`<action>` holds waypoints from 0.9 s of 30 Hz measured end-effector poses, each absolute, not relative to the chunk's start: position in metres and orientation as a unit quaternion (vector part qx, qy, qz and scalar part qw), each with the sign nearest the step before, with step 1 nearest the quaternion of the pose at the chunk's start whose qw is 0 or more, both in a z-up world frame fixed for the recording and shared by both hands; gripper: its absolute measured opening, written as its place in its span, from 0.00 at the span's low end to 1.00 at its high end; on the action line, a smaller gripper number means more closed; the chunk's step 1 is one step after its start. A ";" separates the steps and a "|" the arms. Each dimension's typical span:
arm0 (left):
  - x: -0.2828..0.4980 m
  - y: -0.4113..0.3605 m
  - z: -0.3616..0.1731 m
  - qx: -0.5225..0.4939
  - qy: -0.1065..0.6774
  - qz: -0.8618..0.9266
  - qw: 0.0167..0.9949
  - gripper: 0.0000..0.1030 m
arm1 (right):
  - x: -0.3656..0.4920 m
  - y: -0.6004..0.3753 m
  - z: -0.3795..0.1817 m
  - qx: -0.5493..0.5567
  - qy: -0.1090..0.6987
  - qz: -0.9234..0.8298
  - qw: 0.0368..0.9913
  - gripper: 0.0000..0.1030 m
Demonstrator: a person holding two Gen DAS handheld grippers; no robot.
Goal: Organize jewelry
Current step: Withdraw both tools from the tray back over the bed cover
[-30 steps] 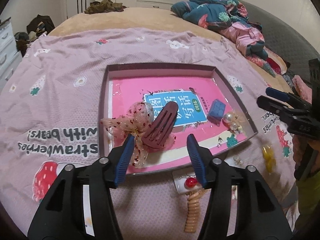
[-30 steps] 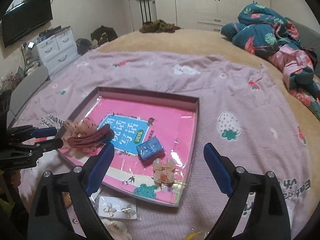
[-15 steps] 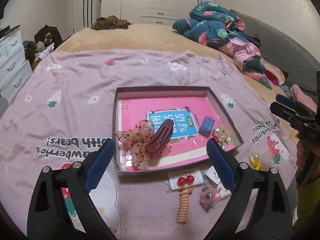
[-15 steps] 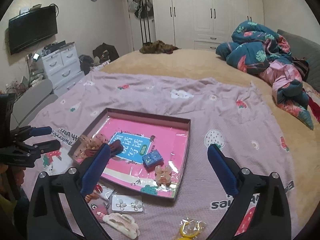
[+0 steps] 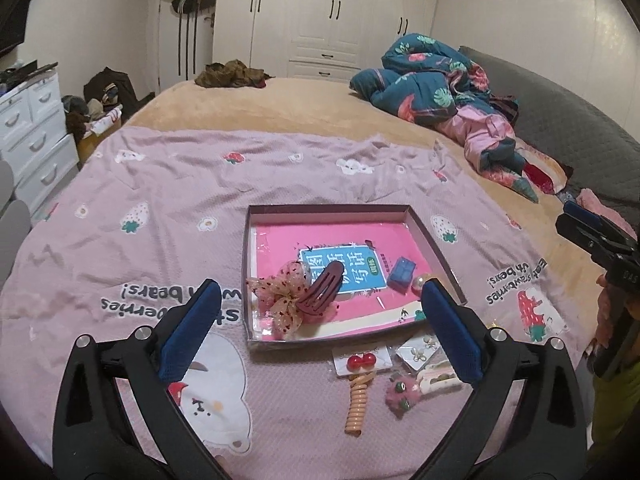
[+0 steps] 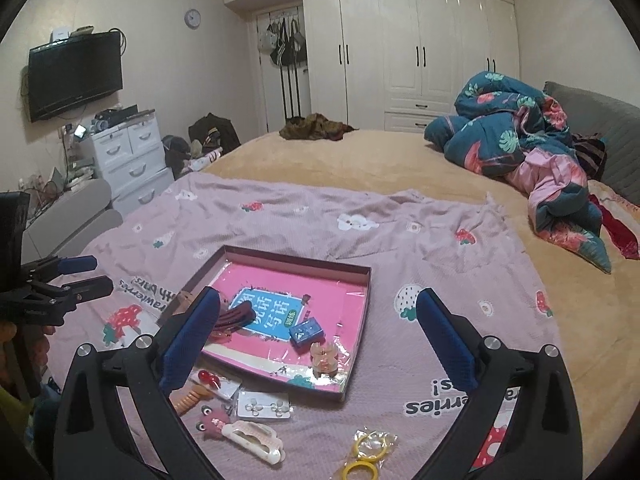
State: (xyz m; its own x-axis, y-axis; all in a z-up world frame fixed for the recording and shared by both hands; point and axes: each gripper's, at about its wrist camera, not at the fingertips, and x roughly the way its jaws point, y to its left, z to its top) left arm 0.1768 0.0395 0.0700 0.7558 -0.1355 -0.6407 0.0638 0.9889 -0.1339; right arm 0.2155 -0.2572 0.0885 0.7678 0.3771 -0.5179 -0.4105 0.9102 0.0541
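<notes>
Left wrist view. Left gripper spread wide, holding nothing, raised above the bed. Straight ahead of it, between the fingers and beyond the tips, lies the tray. Already inside: lace bow with dark red hair clip lying on it at the near-left corner; blue box and a pearl piece toward the right finger. Not yet sorted, on the blanket between tray and gripper, nearer the right finger: cherry earring card, stud earring card, coil hair tie, pink plush clip, cream claw clip. Right gripper seen at the far right edge; from this view its opening cannot be judged.

Right wrist view. Right gripper also wide, empty. Tray ahead, between the fingers. Inside it: blue box, peach claw clip, dark red hair clip partly behind the left finger. Outside, below the tray: stud earring card, plush clip, cream claw clip, coil, cherry card and yellow rings nearest the camera.

Judgement: roughly four pieces placed, about six left. Less than half done.
</notes>
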 end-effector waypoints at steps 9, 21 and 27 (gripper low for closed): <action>0.151 0.042 0.080 -0.055 0.330 -0.052 0.941 0.91 | 0.186 -0.266 0.101 -0.035 0.252 0.214 0.943 0.95; 0.123 0.034 0.069 -0.045 0.335 -0.051 0.940 0.91 | 0.151 -0.271 0.089 -0.046 0.258 0.225 0.939 0.95; 0.112 0.027 0.053 -0.040 0.348 -0.050 0.935 0.91 | 0.138 -0.271 0.071 -0.050 0.276 0.231 0.932 0.95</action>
